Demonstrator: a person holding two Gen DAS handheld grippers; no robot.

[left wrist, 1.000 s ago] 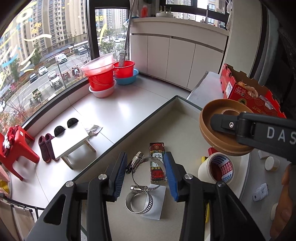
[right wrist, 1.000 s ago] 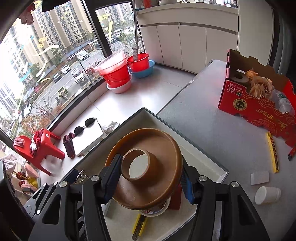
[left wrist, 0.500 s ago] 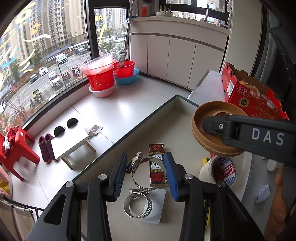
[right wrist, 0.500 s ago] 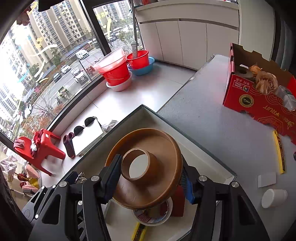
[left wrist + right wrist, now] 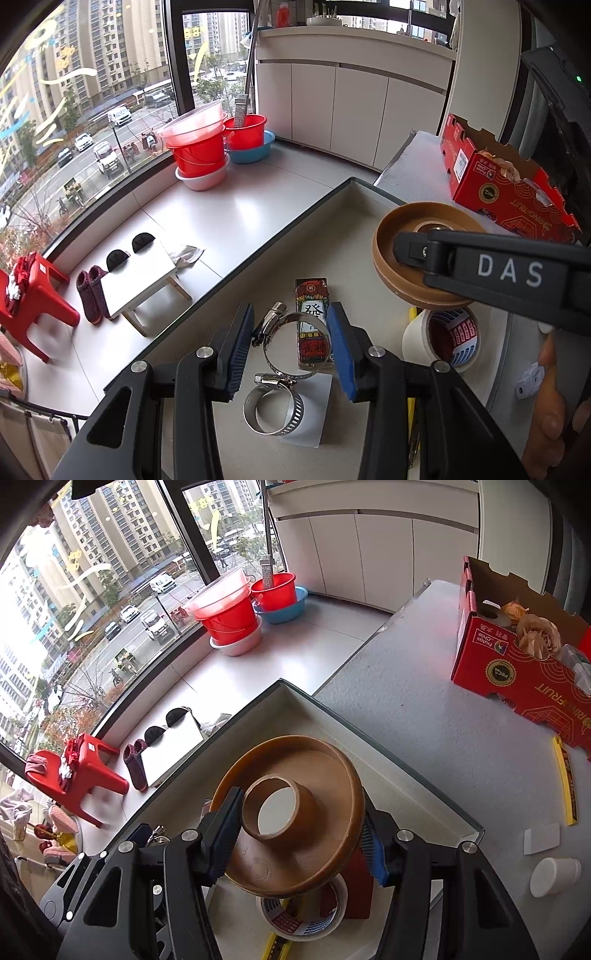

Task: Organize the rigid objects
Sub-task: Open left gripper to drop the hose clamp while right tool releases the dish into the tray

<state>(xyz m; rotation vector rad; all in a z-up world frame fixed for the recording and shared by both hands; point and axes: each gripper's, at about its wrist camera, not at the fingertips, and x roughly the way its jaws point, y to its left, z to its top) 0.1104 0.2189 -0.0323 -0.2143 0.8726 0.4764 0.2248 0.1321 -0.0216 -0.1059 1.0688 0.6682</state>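
My right gripper (image 5: 301, 834) is shut on a brown ring-shaped dish (image 5: 295, 823) and holds it in the air over the grey tray (image 5: 369, 738). The dish also shows in the left wrist view (image 5: 413, 236), over a white tape roll (image 5: 443, 338). My left gripper (image 5: 290, 345) is open and empty, low over the tray (image 5: 332, 229). Between its fingers lie a metal hose clamp (image 5: 291, 332) and a small printed box (image 5: 312, 328). A second hose clamp (image 5: 273, 408) lies on a white card nearer to me.
The tape roll (image 5: 303, 915), a red block (image 5: 356, 886) and a yellow strip lie in the tray under the dish. On the grey table stand a red fruit carton (image 5: 524, 657), a yellow strip (image 5: 565, 779), a white card (image 5: 541, 838) and a white cap (image 5: 554, 875). Beyond the tray is a drop to the floor.
My right gripper has carried the brown dish further over the tray, toward the left gripper. The left gripper has stayed open over the hose clamps.
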